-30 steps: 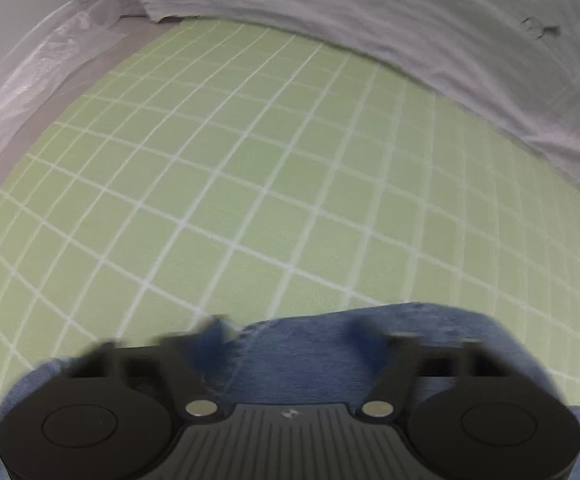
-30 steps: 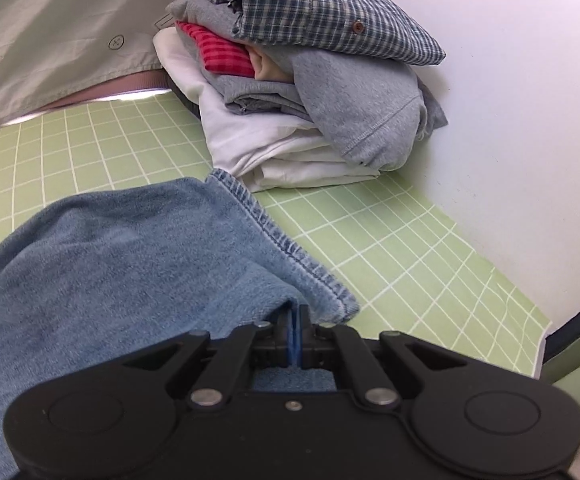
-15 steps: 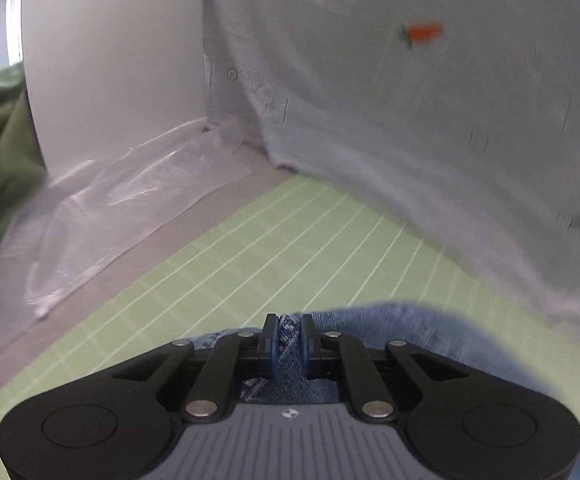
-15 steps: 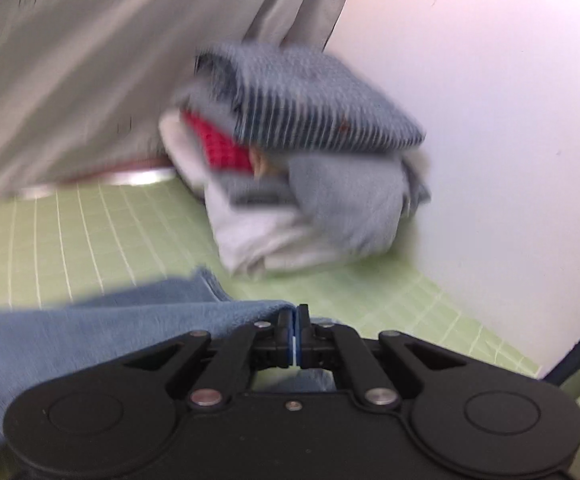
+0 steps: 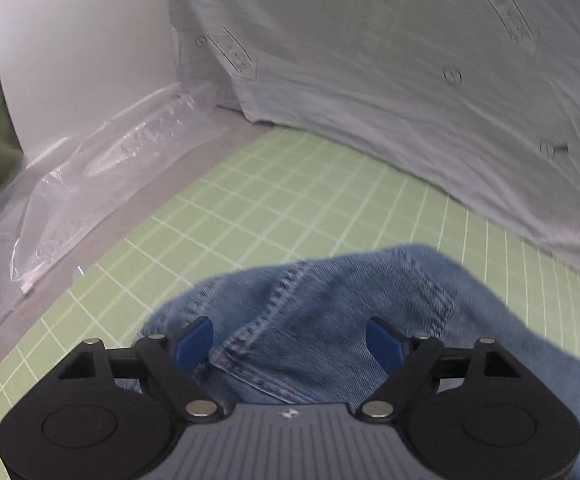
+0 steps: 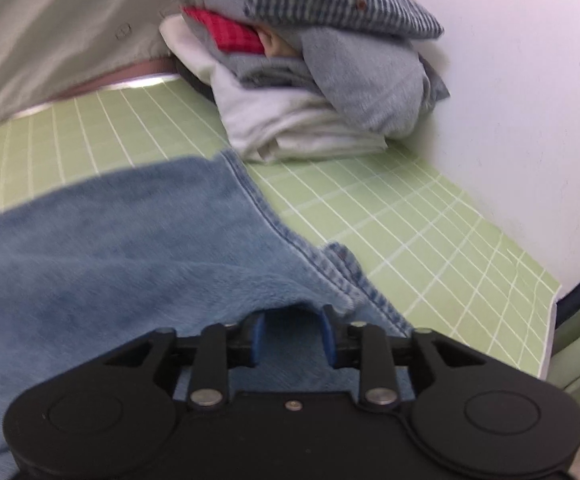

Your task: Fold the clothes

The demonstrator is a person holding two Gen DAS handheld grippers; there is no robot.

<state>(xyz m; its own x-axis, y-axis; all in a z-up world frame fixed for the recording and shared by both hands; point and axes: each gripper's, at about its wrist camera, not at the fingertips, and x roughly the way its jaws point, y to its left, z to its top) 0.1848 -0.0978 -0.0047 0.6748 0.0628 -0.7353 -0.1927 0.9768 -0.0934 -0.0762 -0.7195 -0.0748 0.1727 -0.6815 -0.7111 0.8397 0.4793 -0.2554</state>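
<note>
Blue denim jeans [image 5: 329,312] are spread on a green grid mat [image 5: 250,208]. The left gripper [image 5: 290,344] is seen released, its jaws just opened wide, with denim lying loose between them. The right gripper [image 6: 291,334] is also released, its jaws just parted over the fabric. A stack of folded clothes [image 6: 309,80] is seen beyond the jeans.

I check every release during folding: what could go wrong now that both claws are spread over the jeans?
Both claws have just been opening. The left claw straddles a bunched denim ridge of the jeans; it could snag or slump out of shape. The right claw sits at the hem, near the stack of folded clothes; withdrawing carelessly could drag the fold open.
</note>
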